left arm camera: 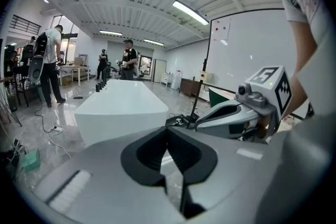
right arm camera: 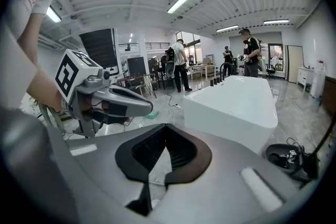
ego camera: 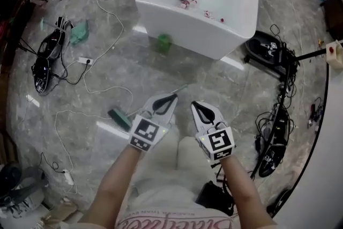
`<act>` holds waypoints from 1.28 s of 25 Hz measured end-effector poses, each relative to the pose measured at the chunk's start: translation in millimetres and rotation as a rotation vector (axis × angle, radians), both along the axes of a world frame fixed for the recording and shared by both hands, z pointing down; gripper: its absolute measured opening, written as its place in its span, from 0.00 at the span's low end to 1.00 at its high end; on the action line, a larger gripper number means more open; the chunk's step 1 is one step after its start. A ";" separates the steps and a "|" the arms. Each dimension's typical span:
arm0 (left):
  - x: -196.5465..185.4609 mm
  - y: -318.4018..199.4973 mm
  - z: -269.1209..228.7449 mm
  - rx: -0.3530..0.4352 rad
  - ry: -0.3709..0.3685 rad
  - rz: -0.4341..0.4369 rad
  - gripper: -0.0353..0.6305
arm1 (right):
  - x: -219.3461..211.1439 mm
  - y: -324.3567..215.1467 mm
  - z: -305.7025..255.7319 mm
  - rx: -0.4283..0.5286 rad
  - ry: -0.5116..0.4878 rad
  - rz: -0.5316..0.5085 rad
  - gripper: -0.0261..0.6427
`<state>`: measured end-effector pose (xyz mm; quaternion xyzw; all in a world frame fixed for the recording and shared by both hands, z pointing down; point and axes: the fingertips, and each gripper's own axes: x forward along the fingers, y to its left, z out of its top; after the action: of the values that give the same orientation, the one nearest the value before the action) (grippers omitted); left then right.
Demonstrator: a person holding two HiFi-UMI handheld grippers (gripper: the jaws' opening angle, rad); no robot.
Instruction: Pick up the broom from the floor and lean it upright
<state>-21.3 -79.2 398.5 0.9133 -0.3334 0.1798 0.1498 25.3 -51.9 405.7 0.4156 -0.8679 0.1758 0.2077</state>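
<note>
Nearest: shirt hem, pink script upside down from here, not readable. Bare forearms above it.

Left tongs and right tongs side by side, angled down toward the floor. Both pinched fully together, nothing between the jaws of either.

Broom flat on the floor. Green head just left of the left tongs, thin handle running far-right from it. Middle stretch hidden behind the left tongs, tip showing again beyond them. Not yet touched, by the look of it.

Risks, as judged:
- Tongs shut. Without opening first, only a shove, and the handle rolling off across glossy stone.
- Handle thin, smooth-looking. Off-centre pinch likely to let the head end swing or twist.
- White cable looping near the broom head. Possible snag on the lift.
- Nearest upright face: wall of the white tabletop. Polished floor, so slide-out likely if leaned too flat.
- Green object at the foot of that wall, easily knocked.
- Black cables at right, a trip hazard.

Writing: marker cubes with square black-and-white patterns only, no letters. Whiteboard in the left gripper view, nothing legible. No brand seen.
</note>
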 end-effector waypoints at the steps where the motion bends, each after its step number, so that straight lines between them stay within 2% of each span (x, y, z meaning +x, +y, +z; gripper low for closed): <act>1: 0.5 -4.6 9.9 -0.015 -0.011 0.011 0.05 | 0.7 -5.3 7.4 -0.013 -0.005 0.009 0.04; 6: 0.0 -14.5 83.0 -0.138 -0.059 0.022 0.05 | 10.1 -17.1 58.2 -0.085 -0.011 0.060 0.04; 12: -3.6 -24.3 196.9 -0.280 -0.156 -0.003 0.05 | 14.7 -17.6 155.4 -0.204 0.025 0.028 0.04; 17: -13.6 -15.5 323.6 -0.368 -0.335 0.002 0.05 | 9.2 -15.3 242.5 -0.276 0.023 0.027 0.04; 20: -10.8 -8.1 384.1 -0.410 -0.398 0.027 0.05 | 9.0 -15.1 294.2 -0.328 0.036 0.019 0.04; 25: 2.1 -3.6 462.9 -0.464 -0.427 0.079 0.14 | 24.1 -11.3 382.6 -0.413 0.113 -0.006 0.04; 29: 4.0 1.4 525.8 -0.487 -0.496 0.136 0.24 | 36.6 -7.2 435.9 -0.448 0.173 -0.029 0.04; 32: -1.1 8.6 568.4 -0.508 -0.570 0.183 0.29 | 39.0 -5.0 465.6 -0.460 0.175 -0.039 0.04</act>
<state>-22.4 -70.6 966.9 0.7865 -0.2239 0.5155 0.2560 64.3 -57.0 871.3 0.3542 -0.7917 0.3281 0.3744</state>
